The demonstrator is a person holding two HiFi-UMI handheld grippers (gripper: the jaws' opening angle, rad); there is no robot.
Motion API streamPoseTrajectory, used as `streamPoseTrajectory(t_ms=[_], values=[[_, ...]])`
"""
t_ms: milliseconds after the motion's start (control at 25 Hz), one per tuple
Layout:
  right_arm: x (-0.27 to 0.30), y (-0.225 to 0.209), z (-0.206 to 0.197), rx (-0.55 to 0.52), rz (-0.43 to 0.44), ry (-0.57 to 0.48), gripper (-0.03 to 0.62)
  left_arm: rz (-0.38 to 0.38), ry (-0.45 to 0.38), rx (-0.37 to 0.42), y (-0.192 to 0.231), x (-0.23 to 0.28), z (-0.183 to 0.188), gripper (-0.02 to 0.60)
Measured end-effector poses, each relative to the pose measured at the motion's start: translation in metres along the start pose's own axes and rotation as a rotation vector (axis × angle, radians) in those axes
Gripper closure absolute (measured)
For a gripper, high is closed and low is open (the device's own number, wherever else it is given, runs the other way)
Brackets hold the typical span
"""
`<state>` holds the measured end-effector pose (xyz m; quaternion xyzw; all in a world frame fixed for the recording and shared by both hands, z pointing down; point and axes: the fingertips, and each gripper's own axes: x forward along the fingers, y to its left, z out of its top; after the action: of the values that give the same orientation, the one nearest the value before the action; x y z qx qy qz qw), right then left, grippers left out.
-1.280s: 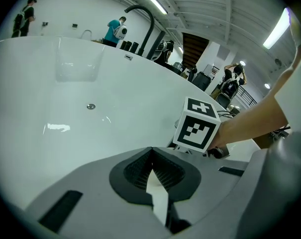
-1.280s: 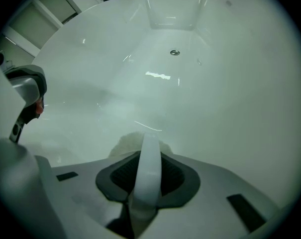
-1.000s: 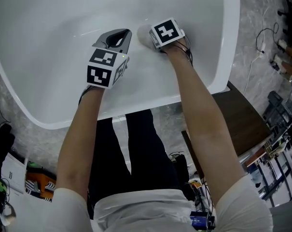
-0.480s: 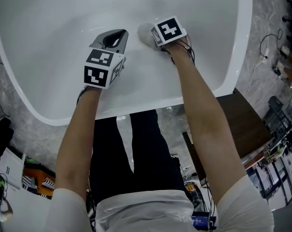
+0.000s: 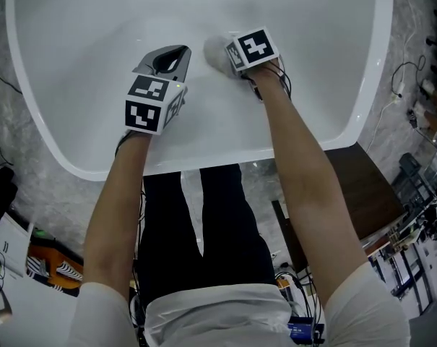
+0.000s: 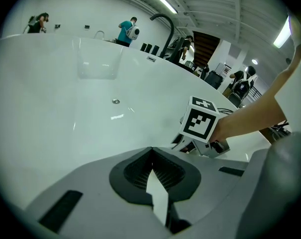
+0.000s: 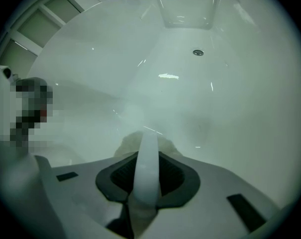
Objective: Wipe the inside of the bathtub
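The white bathtub [image 5: 88,27] fills the top of the head view. My right gripper [image 5: 231,55] reaches down into it and is shut on a white cloth [image 5: 214,51] that rests against the tub's inner wall. In the right gripper view a strip of the cloth [image 7: 147,166] runs between the jaws and bunches up just ahead of them. My left gripper [image 5: 173,56] hovers beside it, to the left, shut with nothing in it; its jaw tips meet in the left gripper view [image 6: 151,151]. The right gripper's marker cube [image 6: 200,125] shows there too.
A small round fitting [image 7: 198,53] sits on the tub's far wall. A dark wooden unit [image 5: 359,186] stands right of the tub, with cables [image 5: 391,71] on the marbled floor. Clutter [image 5: 30,259] lies at lower left. A black tap [image 6: 163,21] and people stand beyond the far rim.
Both grippers sit a little farther from the tub's right rim than a second ago. The right one has kept its hold on the cloth and the left has stayed shut.
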<state>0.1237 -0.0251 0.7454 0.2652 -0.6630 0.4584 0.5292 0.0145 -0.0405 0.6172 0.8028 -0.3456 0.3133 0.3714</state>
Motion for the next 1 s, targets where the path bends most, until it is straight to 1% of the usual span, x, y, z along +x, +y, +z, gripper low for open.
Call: streamPoseTrajectory(t_ms=[240,360,520,760,1000], values=[[0.011,0.032,0.014,-0.013,0.02,0.003,0.499,0.027,-0.005,-0.02,0.026,-0.021,-0.01,0.571],[0.014,0.04,0.017,-0.018,0.033,0.005,0.499,0.039,-0.005,-0.031,0.032,-0.026,-0.012,0.571],[0.021,0.046,0.022,-0.017,0.065,0.006,0.499,0.065,-0.003,-0.063,0.042,-0.027,-0.014,0.571],[0.031,0.077,0.039,-0.042,0.093,0.012,0.499,0.098,0.001,-0.096,0.066,-0.045,-0.023,0.571],[0.046,0.109,0.053,-0.074,0.125,0.018,0.499,0.139,-0.002,-0.146,0.09,-0.061,-0.033,0.571]])
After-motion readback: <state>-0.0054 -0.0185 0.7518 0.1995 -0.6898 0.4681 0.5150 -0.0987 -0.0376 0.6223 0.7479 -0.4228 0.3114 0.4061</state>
